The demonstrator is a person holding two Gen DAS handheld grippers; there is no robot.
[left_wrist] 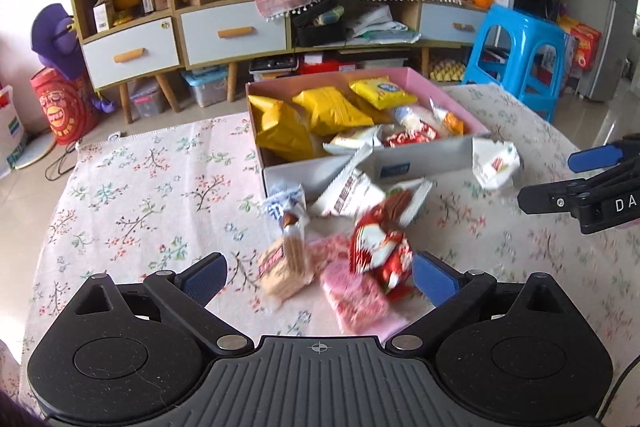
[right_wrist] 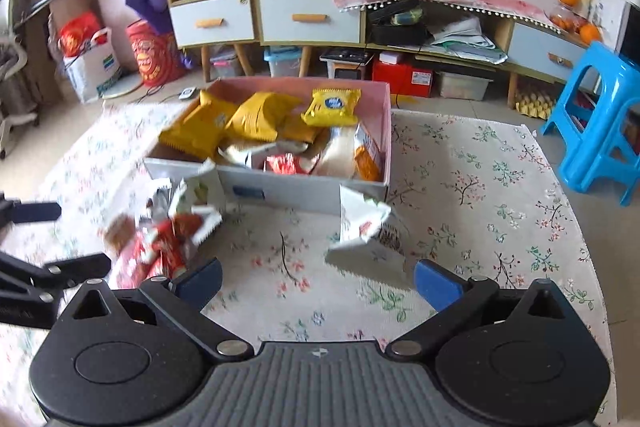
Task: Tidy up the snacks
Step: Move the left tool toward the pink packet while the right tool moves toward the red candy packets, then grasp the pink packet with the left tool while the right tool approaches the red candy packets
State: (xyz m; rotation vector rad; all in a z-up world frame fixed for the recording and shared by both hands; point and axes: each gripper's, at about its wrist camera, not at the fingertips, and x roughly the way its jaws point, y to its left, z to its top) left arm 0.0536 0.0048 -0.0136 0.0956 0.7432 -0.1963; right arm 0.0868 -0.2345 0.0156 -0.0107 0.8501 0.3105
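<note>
Where snacks lie — floral tablecloth (left_wrist: 140, 187) — sideboard (left_wrist: 240, 27)

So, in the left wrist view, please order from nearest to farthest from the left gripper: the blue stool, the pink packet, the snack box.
1. Pink packet, between the left gripper's fingers.
2. Snack box, mid-table, ahead.
3. Blue stool, on the floor, far right.
</note>
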